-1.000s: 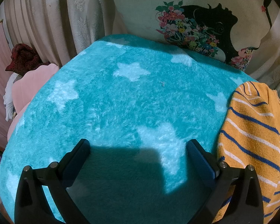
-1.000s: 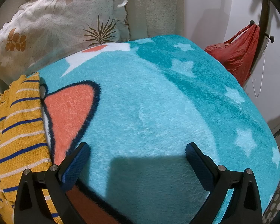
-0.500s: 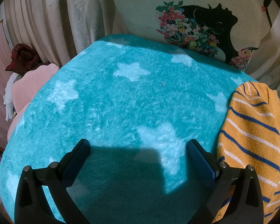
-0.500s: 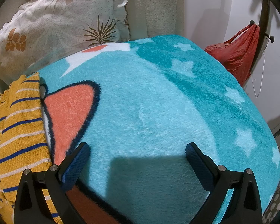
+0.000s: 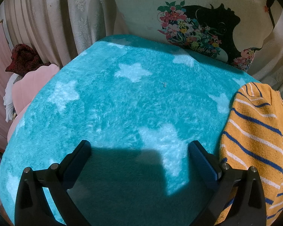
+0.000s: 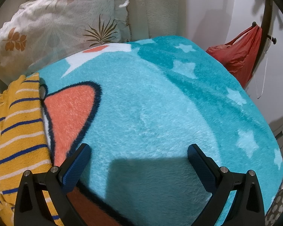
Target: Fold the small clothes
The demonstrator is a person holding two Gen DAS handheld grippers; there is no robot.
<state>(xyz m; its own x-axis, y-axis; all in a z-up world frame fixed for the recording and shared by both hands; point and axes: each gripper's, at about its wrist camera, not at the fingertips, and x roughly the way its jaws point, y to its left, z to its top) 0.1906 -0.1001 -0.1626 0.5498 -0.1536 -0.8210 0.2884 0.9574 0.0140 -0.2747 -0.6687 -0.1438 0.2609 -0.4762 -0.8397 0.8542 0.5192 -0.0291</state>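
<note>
A small yellow garment with blue and white stripes (image 5: 254,135) lies on the fluffy turquoise star blanket (image 5: 122,101), at the right edge of the left wrist view. It also shows at the left edge of the right wrist view (image 6: 17,131). My left gripper (image 5: 139,150) is open and empty, hovering over the blanket just left of the garment. My right gripper (image 6: 138,153) is open and empty over the blanket (image 6: 160,103), just right of the garment.
A cushion with a black silhouette and flowers (image 5: 198,22) stands behind the blanket. A leaf-print pillow (image 6: 56,24) lies at the back. A red bag (image 6: 237,52) hangs at the right. Pink and dark red cloth (image 5: 24,71) sits off the left edge.
</note>
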